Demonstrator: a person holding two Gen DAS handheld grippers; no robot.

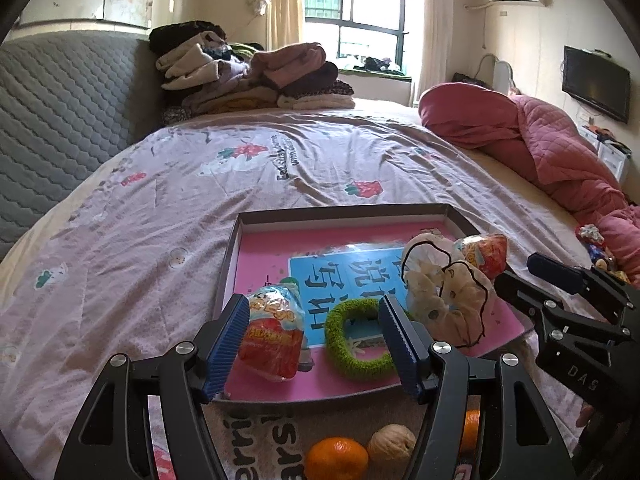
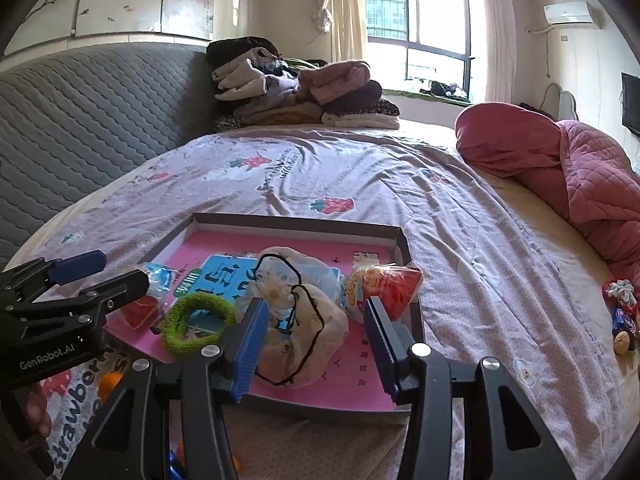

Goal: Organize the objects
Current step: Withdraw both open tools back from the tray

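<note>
Right now both grippers hover over the near edge of a shallow dark-rimmed tray (image 1: 460,216) lying flat on the bed (image 1: 160,200), its pink floor bearing a blue printed card. Inside the tray, at its near left, a red-and-blue snack packet (image 1: 274,328) lies with its long axis running near to far. Just right of it sits a fuzzy green ring (image 1: 344,344), flat on the tray floor, its hole facing up. Further right, two pale scrunchies with a dark cord (image 1: 444,292) are heaped together, and behind them, against the tray's right wall, a second red snack packet (image 1: 486,254) lies tilted, its pointed end toward the right in the right wrist view.

The left gripper (image 1: 316,344) has its blue fingers (image 1: 226,352) spread wide, nothing pinched: the packet and the green ring show between them, but the pads touch neither. The right gripper (image 2: 316,344) also stands apart, its fingers (image 2: 250,348) framing the scrunchie heap without pressing on it.

Nearer than the tray, on the sheet, lie an orange (image 1: 336,458) and a walnut (image 1: 392,444) side by side, touching. Far right on the bed a few wrapped sweets (image 2: 622,316) are scattered. A pink quilt (image 1: 560,148) is bunched at the right, and folded clothes (image 1: 248,76) are stacked at the far side beside the grey quilted headboard (image 1: 60,120).
</note>
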